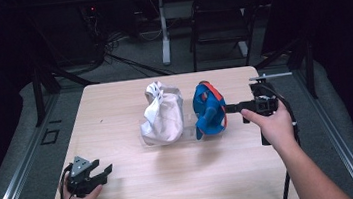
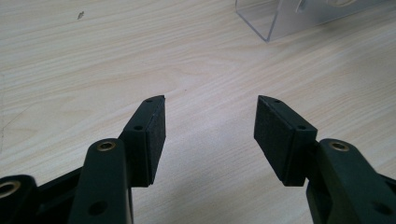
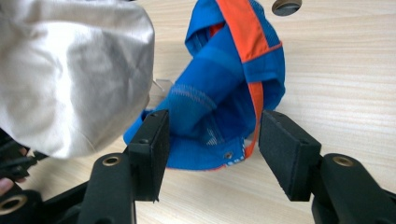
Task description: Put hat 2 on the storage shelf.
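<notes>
Down at the near left corner of the table [image 1: 124, 186], the left gripper [image 1: 103, 171] rests low over bare wood with its jaws spread wide and nothing between them; in the left gripper view its pads [image 2: 156, 135] frame plain tabletop, with the corner of a clear stand [image 2: 275, 21] off ahead. So that hand is parked and out of the play for now. Move up to mid-table and here is the action: the right gripper [image 1: 231, 107] reaches in level from the right, its jaws as wide apart as they go, with the tips right at the edge of the blue cap [image 1: 209, 111]. In the right gripper view the blue cap [image 3: 219, 107], orange stripe and all, sits between and just past the pads [image 3: 287, 154], and neither pad presses on it, so nothing is gripped. The cap looks perched upright on the clear stand, with the white cap [image 1: 162, 113] on the same stand just to its left, the two close but apparently not touching. My read: both caps are set up and this looks like a placement finished, or else a pick not yet started. Either way, no cap is in hand.
</notes>
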`<state>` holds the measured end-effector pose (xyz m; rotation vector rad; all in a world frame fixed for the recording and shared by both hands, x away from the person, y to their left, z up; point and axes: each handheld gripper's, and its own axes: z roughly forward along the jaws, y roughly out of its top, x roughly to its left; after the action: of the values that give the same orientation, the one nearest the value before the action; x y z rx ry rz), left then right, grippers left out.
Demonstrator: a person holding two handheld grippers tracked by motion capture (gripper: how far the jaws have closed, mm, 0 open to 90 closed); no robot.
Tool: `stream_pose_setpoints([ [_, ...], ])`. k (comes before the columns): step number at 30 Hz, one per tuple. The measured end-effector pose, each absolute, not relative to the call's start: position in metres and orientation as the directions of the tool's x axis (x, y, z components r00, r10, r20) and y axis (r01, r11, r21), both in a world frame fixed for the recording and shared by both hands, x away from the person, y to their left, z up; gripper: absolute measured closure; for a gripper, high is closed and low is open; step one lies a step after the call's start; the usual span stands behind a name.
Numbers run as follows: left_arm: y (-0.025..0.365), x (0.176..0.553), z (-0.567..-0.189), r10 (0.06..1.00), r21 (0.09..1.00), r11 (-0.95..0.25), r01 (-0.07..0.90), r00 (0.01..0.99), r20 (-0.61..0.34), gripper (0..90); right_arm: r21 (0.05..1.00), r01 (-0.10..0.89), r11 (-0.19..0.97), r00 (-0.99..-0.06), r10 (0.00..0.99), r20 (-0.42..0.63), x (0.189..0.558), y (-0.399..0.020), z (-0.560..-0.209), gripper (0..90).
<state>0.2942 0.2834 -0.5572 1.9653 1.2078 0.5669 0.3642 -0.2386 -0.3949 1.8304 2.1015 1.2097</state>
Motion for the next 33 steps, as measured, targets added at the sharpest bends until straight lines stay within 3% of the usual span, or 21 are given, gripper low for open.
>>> stream_pose_setpoints([
  [13,0.283,0.295,-0.558,0.889,0.777,-0.275,0.566,0.458,-0.019,44.1,0.683,0.730,0.014,-0.358,0.859,0.365,0.328,-0.229,-0.425,47.7],
  [33,0.282,0.295,-0.559,0.887,0.782,-0.277,0.558,0.462,-0.016,44.0,0.763,0.646,-0.015,-0.411,0.835,0.365,0.279,-0.223,-0.467,48.1],
])
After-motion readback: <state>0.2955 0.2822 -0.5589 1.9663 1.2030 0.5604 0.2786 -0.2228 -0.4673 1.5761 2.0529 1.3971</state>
